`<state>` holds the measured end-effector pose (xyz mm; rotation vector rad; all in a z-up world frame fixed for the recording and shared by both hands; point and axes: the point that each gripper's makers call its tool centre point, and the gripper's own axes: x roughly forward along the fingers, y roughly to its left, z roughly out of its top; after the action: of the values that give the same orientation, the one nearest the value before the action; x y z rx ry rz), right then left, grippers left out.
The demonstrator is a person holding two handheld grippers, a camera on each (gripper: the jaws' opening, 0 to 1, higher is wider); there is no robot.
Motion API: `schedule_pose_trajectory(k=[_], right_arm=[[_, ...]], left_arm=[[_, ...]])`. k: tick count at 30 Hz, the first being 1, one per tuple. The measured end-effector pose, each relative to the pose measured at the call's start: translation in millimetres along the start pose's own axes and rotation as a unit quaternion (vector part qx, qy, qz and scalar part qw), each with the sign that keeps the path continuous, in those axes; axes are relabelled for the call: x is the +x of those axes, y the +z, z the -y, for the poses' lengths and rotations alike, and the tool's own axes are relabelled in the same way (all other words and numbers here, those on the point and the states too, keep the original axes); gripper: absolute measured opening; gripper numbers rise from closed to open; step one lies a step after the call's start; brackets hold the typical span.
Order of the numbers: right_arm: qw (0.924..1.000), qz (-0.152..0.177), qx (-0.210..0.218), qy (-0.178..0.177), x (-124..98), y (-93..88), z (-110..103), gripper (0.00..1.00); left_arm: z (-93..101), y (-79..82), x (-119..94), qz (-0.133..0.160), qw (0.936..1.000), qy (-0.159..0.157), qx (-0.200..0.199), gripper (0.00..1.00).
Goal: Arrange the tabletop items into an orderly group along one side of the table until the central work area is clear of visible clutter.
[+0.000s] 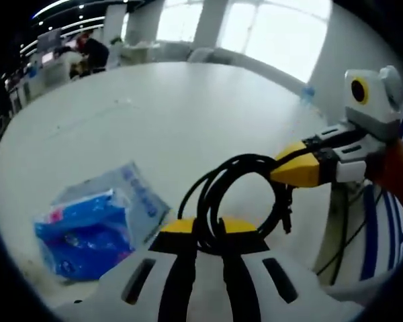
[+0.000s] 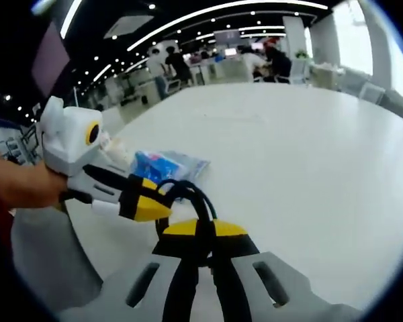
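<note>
1. The left gripper [image 1: 200, 228] is clamped on a coiled black cable [image 1: 238, 194], held above the desk [image 1: 161, 114].
2. The right gripper [image 2: 196, 231] is clamped on the same cable [image 2: 188, 198]; each gripper's tips sit just beside the other's.
3. A blue packet [image 1: 97, 225] lies near the desk edge, left of the cable.
4. Beyond the packet [image 2: 166, 166] the white desk [image 2: 295, 154] lies open to its far rim.

Bright daylight from windows [image 1: 255, 30] plus ceiling strip lights [image 2: 208, 13]. Glare on white table [image 1: 154, 100]. Fisheye edges warped, slightly soft
</note>
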<state>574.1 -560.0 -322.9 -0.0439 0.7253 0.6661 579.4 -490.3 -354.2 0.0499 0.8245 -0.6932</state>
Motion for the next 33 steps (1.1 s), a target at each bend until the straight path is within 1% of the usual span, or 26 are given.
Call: schedule_pose_trajectory(k=[6, 10, 12, 15, 22, 25, 26, 29, 33], right_arm=[[0.9995, -0.029, -0.010, -0.004, 21, -14.0, 15, 0.05], [0.9989, -0.043, -0.015, -0.004, 34, -18.6, 23, 0.05], [0.9986, -0.049, -0.017, -0.004, 38, -20.3, 25, 0.05], [0.9975, -0.068, -0.020, 0.001, 45, -25.9, 27, 0.06], [0.9954, -0.089, -0.036, 0.003, 49, -33.9, 28, 0.06], [0.9927, -0.108, -0.054, 0.008, 51, -41.7, 25, 0.07], [0.9918, -0.109, -0.066, 0.007, 51, -42.6, 23, 0.07], [0.9920, -0.104, -0.072, 0.005, 51, -38.9, 24, 0.08], [0.9941, -0.088, -0.063, 0.009, 50, -31.8, 22, 0.10]], left_arm=[[-4.8, -12.1, 19, -0.025, 0.9996, 0.011, -0.005, 0.11], [-10.1, -16.6, 27, -0.034, 0.9993, 0.016, -0.007, 0.10], [-12.1, -18.3, 29, -0.038, 0.9991, 0.019, -0.009, 0.10], [-14.0, -21.9, 31, -0.044, 0.9988, 0.021, -0.009, 0.10], [-15.0, -25.4, 32, -0.049, 0.9985, 0.023, -0.005, 0.10], [-14.5, -28.9, 32, -0.055, 0.9982, 0.023, 0.000, 0.11], [-15.0, -28.3, 31, -0.052, 0.9983, 0.024, 0.002, 0.12], [-15.4, -28.7, 31, -0.053, 0.9983, 0.025, 0.005, 0.12], [-14.9, -29.1, 30, -0.052, 0.9983, 0.025, 0.002, 0.14]])
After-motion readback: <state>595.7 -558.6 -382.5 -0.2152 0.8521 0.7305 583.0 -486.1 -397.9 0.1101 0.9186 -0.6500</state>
